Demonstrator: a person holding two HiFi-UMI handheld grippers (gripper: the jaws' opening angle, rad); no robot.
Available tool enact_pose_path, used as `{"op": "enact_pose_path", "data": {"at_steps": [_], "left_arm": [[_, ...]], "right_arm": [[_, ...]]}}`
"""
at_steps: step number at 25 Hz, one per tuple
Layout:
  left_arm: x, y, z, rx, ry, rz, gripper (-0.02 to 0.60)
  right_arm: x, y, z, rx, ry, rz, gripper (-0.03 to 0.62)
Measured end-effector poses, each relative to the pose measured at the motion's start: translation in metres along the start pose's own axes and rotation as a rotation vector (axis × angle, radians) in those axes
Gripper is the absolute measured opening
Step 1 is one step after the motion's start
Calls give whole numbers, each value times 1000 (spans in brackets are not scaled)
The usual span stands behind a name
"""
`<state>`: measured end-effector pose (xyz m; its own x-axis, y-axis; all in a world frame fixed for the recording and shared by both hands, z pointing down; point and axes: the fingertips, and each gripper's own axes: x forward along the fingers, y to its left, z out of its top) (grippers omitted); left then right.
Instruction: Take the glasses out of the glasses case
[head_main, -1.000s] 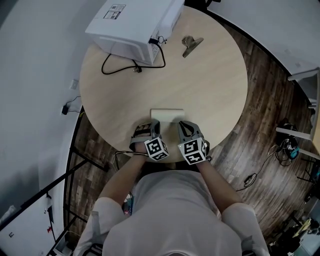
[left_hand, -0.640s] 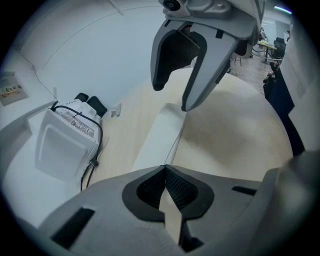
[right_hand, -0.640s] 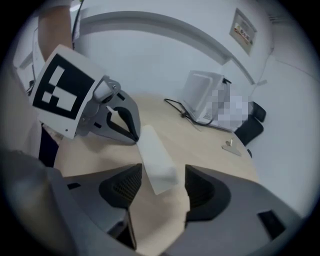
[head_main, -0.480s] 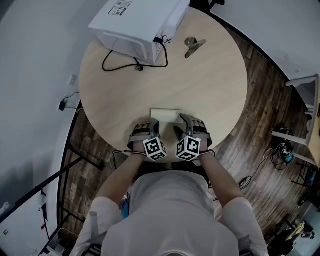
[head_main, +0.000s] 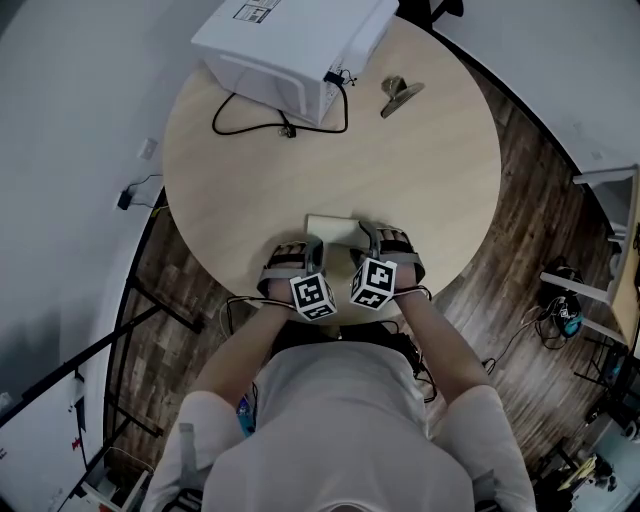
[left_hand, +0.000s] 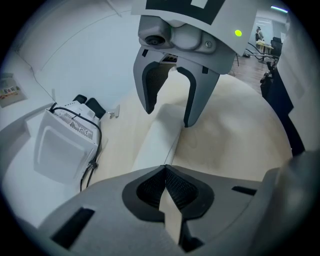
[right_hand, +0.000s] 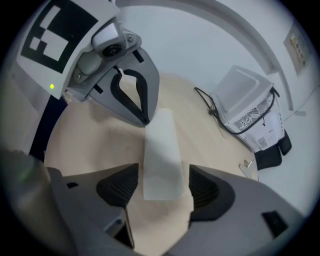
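A round, light-wood table (head_main: 430, 180) stands on a dark plank floor (head_main: 540, 190). In the head view, the rim at 6 o'clock is the one nearest the operator. Right gripper (right_hand: 162, 175): the jaws are spread wide and have just been opening. One end of the glasses case (right_hand: 161, 142) lies between the pads (right_hand: 120, 186), with a narrow gap on each side, so neither pad presses on it. Left gripper (left_hand: 165, 169): the jaws are pressed together, and the tips meet at the opposite end of the case, on the line of its seam. Whether they nip that edge cannot be determined. The two grippers face each other along the case, the left at its 9 o'clock end and the right at its 3 o'clock end. Each carries its marker cube toward the operator. The case is pale and oblong. It lies flat and closed on the table at 6 o'clock, close to the rim, with its long axis running 9 to 3. A white box-shaped appliance (head_main: 290, 45) with a vented side sits at 11 o'clock, partly overhanging the rim. A black cable (head_main: 250, 128) from the appliance loops over the tabletop toward 10 o'clock. A metal clip (head_main: 402, 95) lies at 1 o'clock, well apart from the case and both grippers.
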<state>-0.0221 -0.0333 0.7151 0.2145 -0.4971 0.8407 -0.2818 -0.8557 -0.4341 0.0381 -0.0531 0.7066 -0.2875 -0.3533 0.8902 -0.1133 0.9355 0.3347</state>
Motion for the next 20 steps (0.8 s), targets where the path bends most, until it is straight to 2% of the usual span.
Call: {"op": "enact_pose_path", "data": {"at_steps": [14, 20], "left_arm": [[1, -1, -1, 0, 5, 3, 8], [3, -1, -3, 16, 11, 20, 8]], "right_arm": [[13, 2, 6, -133, 51, 103, 273], [13, 1, 8, -110, 46, 147, 270]]}}
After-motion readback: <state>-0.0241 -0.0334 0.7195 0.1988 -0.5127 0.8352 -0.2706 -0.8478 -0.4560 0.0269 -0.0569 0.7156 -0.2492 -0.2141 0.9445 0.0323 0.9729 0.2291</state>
